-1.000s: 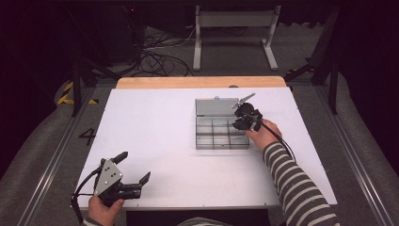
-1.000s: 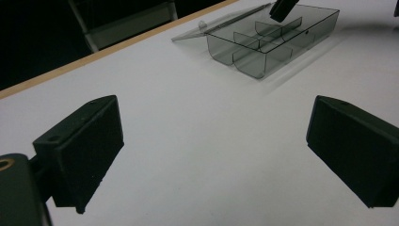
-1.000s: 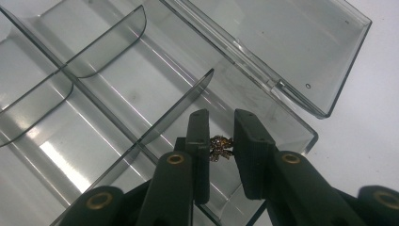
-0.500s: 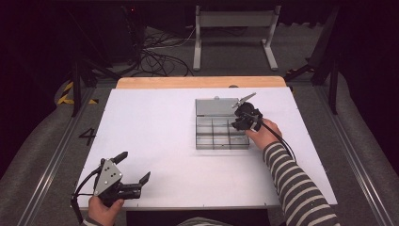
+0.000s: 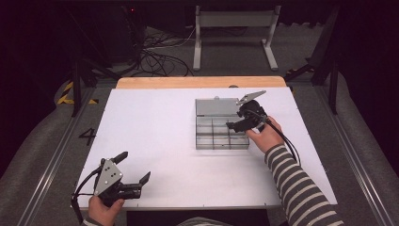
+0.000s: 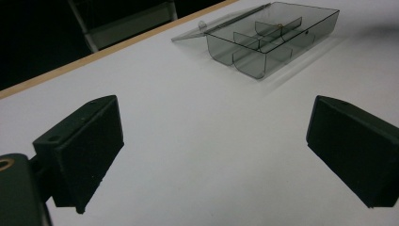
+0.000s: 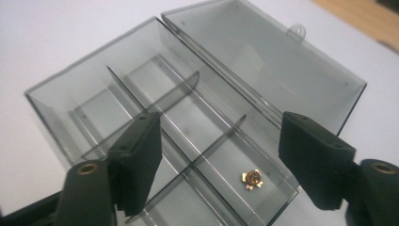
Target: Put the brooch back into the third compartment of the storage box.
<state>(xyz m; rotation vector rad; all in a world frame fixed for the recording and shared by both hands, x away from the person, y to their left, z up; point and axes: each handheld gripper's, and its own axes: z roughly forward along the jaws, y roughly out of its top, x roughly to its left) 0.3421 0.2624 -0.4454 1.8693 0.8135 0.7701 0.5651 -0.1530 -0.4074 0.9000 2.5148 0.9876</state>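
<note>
On white table (image 5: 155, 122), toward far right: clear grey compartment box (image 5: 221, 131), lid (image 5: 217, 107) swung open and lying flat behind it, dividers splitting tray into several cells. Just above box's right end: right gripper (image 5: 231, 125), held in hand with striped sleeve (image 5: 296, 188), jaws just been opening, now standing well apart, nothing between them. At near left edge, well apart from box: left gripper (image 5: 133, 169), jaws spread wide, gripping nothing, over bare table. Inside corner cell nearest right gripper, resting on floor of cell: small gold-coloured metal part (image 7: 252, 179), untouched by either pad.
</note>
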